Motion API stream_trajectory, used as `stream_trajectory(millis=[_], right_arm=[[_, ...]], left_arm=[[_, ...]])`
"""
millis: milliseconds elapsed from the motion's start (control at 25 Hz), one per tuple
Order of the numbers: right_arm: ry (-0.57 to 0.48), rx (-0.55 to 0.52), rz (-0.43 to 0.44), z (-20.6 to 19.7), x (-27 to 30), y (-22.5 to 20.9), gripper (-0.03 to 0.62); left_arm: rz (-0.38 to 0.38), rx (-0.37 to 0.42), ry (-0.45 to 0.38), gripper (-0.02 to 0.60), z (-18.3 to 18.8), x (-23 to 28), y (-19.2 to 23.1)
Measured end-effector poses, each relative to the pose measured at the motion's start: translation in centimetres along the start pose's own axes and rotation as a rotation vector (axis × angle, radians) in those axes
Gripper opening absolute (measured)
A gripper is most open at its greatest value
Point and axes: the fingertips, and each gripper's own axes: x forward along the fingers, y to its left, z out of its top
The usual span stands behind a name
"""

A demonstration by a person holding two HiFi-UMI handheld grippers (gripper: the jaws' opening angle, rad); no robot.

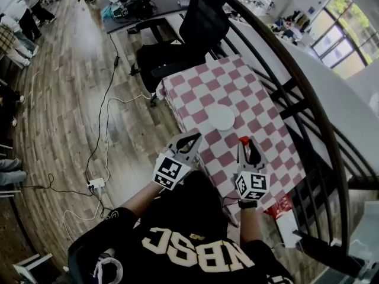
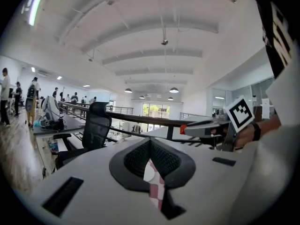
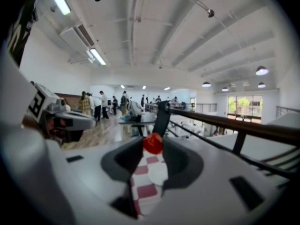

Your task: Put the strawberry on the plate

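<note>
A small red strawberry (image 1: 243,140) is pinched at the tip of my right gripper (image 1: 244,143), which is held above the near part of the checkered table. The same strawberry (image 3: 153,143) shows between the jaw tips in the right gripper view, and a slice of the white plate (image 3: 158,170) lies below it. The round white plate (image 1: 222,118) sits mid-table, just beyond both grippers, with nothing on it. My left gripper (image 1: 192,136) hovers at the table's near left edge, shut and holding nothing. From the left gripper view, the right gripper (image 2: 183,129) is to the right.
The table has a red-and-white checkered cloth (image 1: 204,93). A black office chair (image 1: 183,37) stands at its far end, and a dark curved railing (image 1: 308,99) runs along the right side. Cables (image 1: 106,108) trail across the wooden floor on the left.
</note>
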Motion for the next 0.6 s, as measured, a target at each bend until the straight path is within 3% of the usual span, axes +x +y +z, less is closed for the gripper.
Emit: stream_trajectory(millis=[240,440,600], right_arm=[[0.162,-0.065,0.068,-4.7,5.0,-4.8,0.133],[0.311,-0.247,0.205,-8.4,8.9,-6.9,0.133],[0.374,-0.38,0.312,-11.1,13.6,-8.1,0.133]], left_arm=[[-0.12,0.049,0.093,0.014,-4.5,5.9,2.7],[-0.217,0.081,0.204,0.014,-9.0,10.9,3.6],[-0.232,0.107,0.245,0.014,-11.7,15.1,5.6]])
